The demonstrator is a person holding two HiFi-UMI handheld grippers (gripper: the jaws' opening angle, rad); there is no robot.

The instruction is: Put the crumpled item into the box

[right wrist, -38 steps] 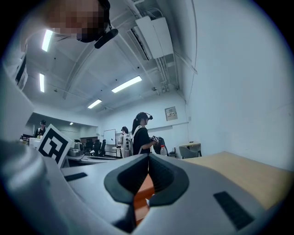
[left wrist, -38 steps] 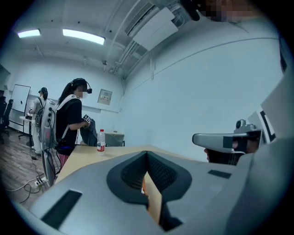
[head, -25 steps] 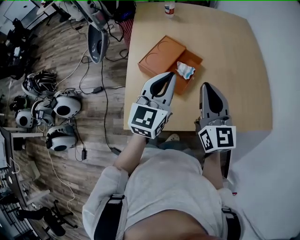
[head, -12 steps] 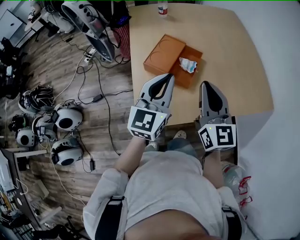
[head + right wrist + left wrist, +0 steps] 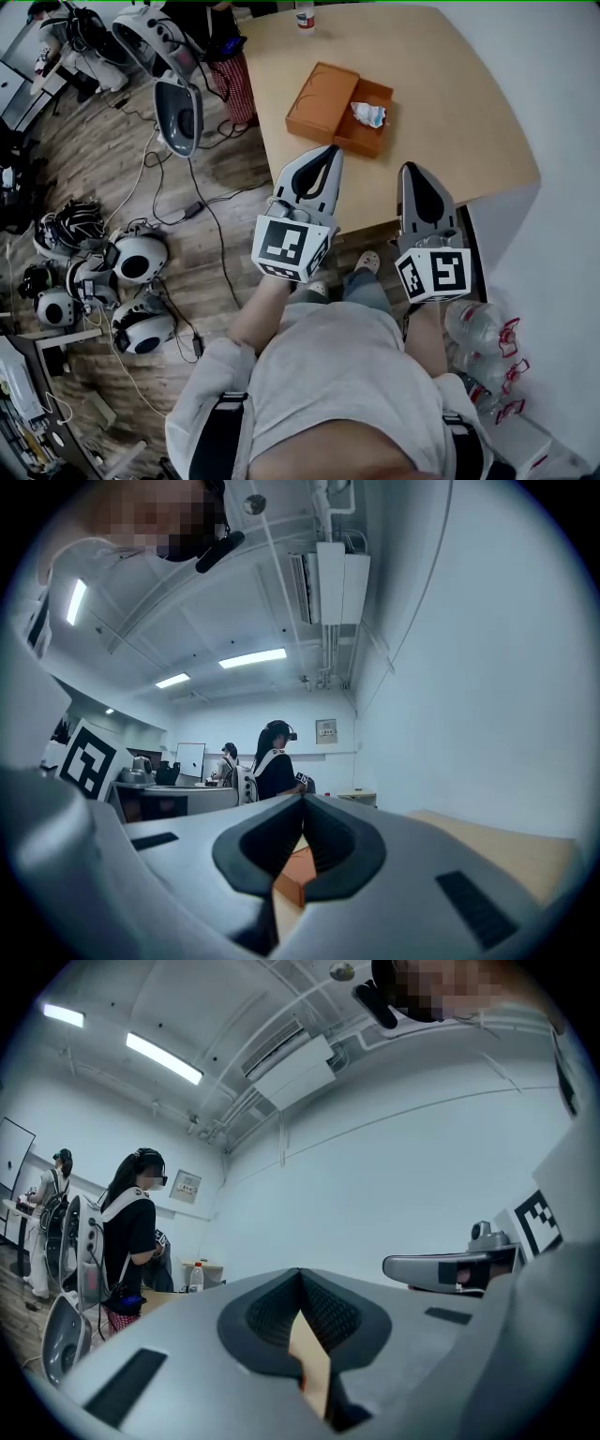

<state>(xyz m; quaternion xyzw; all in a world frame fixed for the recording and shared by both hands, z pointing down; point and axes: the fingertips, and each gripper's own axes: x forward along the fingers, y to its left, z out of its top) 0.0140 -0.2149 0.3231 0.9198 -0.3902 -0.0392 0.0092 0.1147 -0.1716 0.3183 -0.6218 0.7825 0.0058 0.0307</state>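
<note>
Abreast, hand-held grippers [image 5: 328, 155] [image 5: 411, 173], jaws together

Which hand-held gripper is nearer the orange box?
Left. The left hand-held gripper sits just short of the orange box; the right hand-held gripper hangs farther back, off to its right.

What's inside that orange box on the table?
A crumpled white-and-blue item lies in the open right part of the orange box. Whatever is beneath the item, or under the flat left half, is covered.
</note>
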